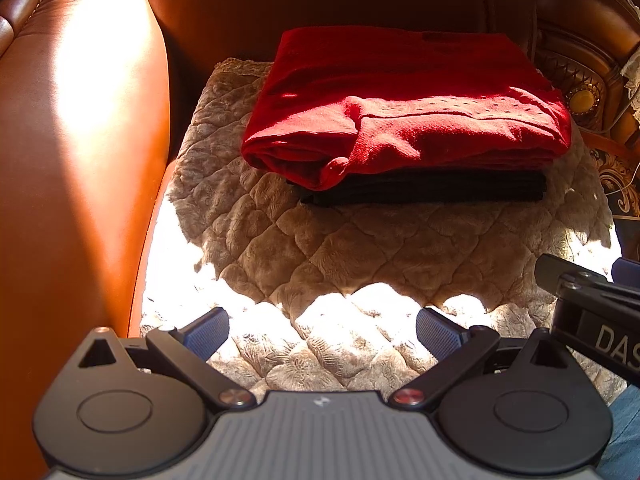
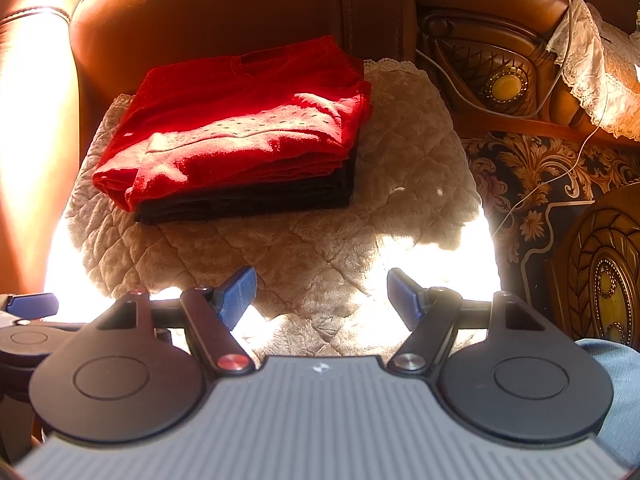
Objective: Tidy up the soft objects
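A folded red sweater [image 1: 400, 108] [image 2: 240, 128] lies on top of a folded black garment [image 1: 432, 192] [image 2: 248, 200]. The stack rests on a beige quilted seat cover [image 1: 340, 248] [image 2: 400, 184] of a brown leather armchair. My left gripper [image 1: 322, 330] is open and empty, low over the cover's sunlit front, well short of the stack. My right gripper [image 2: 322, 296] is open and empty too, in front of the stack and to its right. The right gripper's black body [image 1: 592, 308] shows at the right edge of the left wrist view.
A brown leather armrest [image 1: 80, 140] rises on the left and the chair back [image 2: 240, 8] stands behind the stack. On the right are carved wood furniture [image 2: 504, 80], a lace cloth [image 2: 592, 80], a thin white cable [image 2: 560, 176] and a patterned floor [image 2: 532, 184]. Blue denim [image 2: 624, 392] shows at lower right.
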A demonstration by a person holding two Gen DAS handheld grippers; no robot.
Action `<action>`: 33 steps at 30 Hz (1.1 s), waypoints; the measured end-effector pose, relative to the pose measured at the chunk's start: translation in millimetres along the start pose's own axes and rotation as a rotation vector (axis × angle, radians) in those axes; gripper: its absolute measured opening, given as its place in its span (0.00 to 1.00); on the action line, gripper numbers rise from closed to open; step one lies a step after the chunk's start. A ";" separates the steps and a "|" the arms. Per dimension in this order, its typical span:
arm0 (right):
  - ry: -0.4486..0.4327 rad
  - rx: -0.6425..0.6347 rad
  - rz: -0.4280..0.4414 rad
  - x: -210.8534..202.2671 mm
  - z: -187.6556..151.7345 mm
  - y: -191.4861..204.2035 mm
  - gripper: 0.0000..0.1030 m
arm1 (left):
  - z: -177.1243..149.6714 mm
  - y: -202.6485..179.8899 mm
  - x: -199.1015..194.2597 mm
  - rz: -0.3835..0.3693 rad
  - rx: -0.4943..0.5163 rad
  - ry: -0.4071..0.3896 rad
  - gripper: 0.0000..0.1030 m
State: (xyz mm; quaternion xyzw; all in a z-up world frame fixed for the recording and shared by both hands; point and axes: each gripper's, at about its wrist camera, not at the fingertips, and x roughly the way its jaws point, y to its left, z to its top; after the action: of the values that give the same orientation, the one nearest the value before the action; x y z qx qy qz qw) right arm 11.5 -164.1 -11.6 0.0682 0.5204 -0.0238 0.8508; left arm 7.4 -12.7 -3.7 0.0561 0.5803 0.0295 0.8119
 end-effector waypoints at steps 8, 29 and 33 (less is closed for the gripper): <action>0.004 0.004 0.002 2.5 1.2 -1.6 0.78 | 1.4 -1.1 2.0 -0.004 0.003 0.003 0.99; 0.002 -0.016 0.020 8.8 22.4 1.9 0.78 | 23.4 7.5 4.0 0.002 0.007 -0.007 0.99; -0.004 -0.022 0.029 7.5 35.9 3.7 0.78 | 38.6 13.8 1.4 0.003 -0.001 -0.021 0.99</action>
State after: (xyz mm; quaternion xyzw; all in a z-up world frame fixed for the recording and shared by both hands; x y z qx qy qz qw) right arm 47.1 -165.3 -1.9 0.0663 0.5179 -0.0059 0.8529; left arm 44.6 -1.1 9.1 0.0572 0.5717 0.0304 0.8179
